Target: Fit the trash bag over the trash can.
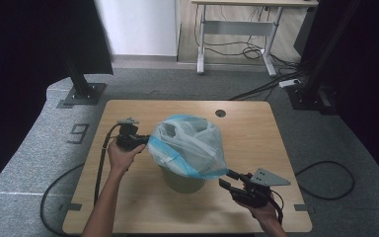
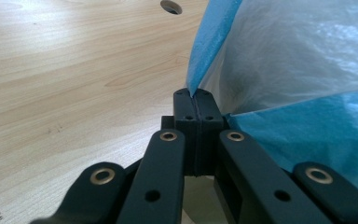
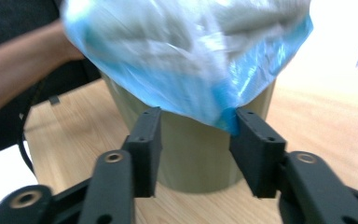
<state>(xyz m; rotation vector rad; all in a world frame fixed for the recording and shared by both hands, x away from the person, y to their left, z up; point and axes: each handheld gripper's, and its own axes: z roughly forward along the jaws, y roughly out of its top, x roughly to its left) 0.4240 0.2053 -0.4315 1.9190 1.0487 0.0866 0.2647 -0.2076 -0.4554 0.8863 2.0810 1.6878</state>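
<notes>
A clear plastic bag with blue edging [image 1: 190,143] is draped over the top of a small olive-green bin [image 1: 182,181] in the middle of the wooden table [image 1: 256,133]. My left gripper [image 1: 145,140] is shut on the bag's blue rim at the bin's left side; the closed jaws [image 2: 196,100] pinch the blue edge of the bag [image 2: 298,70]. My right gripper [image 1: 227,178] sits at the bin's lower right, open. In the right gripper view its jaws [image 3: 196,130] straddle the bin wall [image 3: 191,154], and the bag's lower blue corner [image 3: 186,51] hangs against the right jaw.
A round cable hole [image 1: 220,113] lies in the table's far side. Black frame stands [image 1: 81,89] rise at both far corners. A desk with tangled cables [image 1: 237,29] stands behind, and a black cable loop [image 1: 325,177] lies on the carpet at right.
</notes>
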